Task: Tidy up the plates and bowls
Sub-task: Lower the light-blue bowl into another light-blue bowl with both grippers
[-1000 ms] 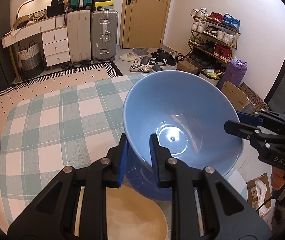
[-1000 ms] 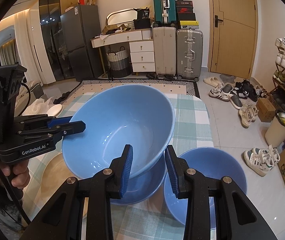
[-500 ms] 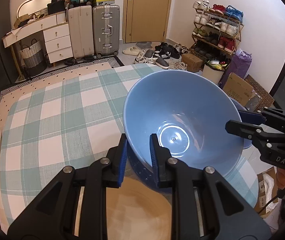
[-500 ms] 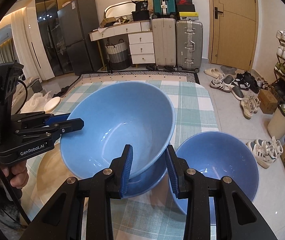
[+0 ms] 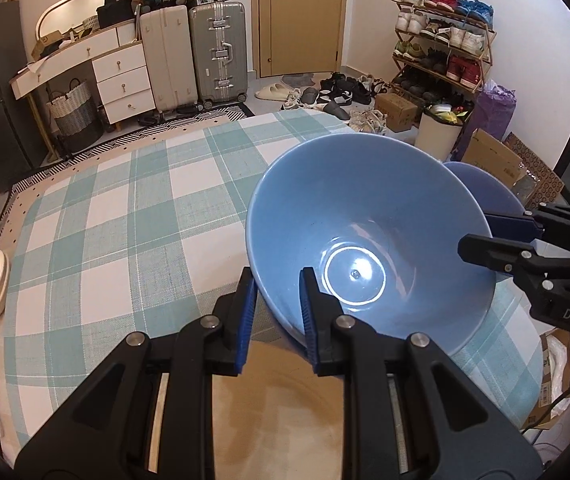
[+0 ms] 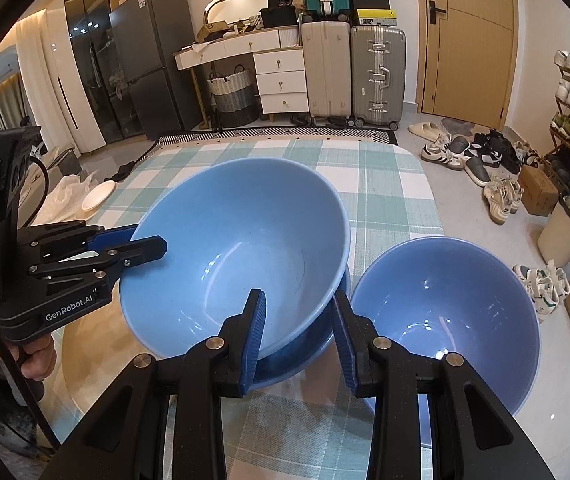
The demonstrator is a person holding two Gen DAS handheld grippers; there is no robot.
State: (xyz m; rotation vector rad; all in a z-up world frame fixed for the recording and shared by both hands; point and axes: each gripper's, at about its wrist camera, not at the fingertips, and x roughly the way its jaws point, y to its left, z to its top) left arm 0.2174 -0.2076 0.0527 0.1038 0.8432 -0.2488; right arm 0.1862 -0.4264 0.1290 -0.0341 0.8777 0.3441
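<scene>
- The table [image 5: 133, 216], under a green and white checked cloth, fills the near part of both views; beyond its far edge the floor runs to the back wall.
- Against that far wall stand two suitcases [image 6: 353, 72], a white chest of drawers [image 6: 281, 80] to their left, and a dark fridge [image 6: 145, 64] further left.
- A wooden door [image 6: 469, 40] is at the far right, with a shoe rack [image 5: 441, 52] along the right wall and loose shoes [image 6: 465, 152] on the floor before it.
- The big blue bowl [image 6: 237, 256] is held tilted above the table by both grippers, one on each side of its rim.
- Beneath it, in the right wrist view, is a darker blue bowl [image 6: 305, 356] on the cloth; whether the two touch cannot be told.
- A second blue bowl [image 6: 445, 320] sits upright on the table just to the right, near the table's right edge.
- A tan plate [image 5: 285, 412] lies on the table at the near left, partly under the left gripper.
- A small white plate [image 6: 99, 196] is at the far left, off the table's edge.
- The left gripper [image 5: 275, 312] has its fingers pinching the bowl's near rim, one inside and one outside.
- The right gripper [image 6: 299, 328] likewise pinches the rim on the opposite side, fingers somewhat apart around the wall.
- A hand [image 6: 25, 360] grips the left gripper's handle.
</scene>
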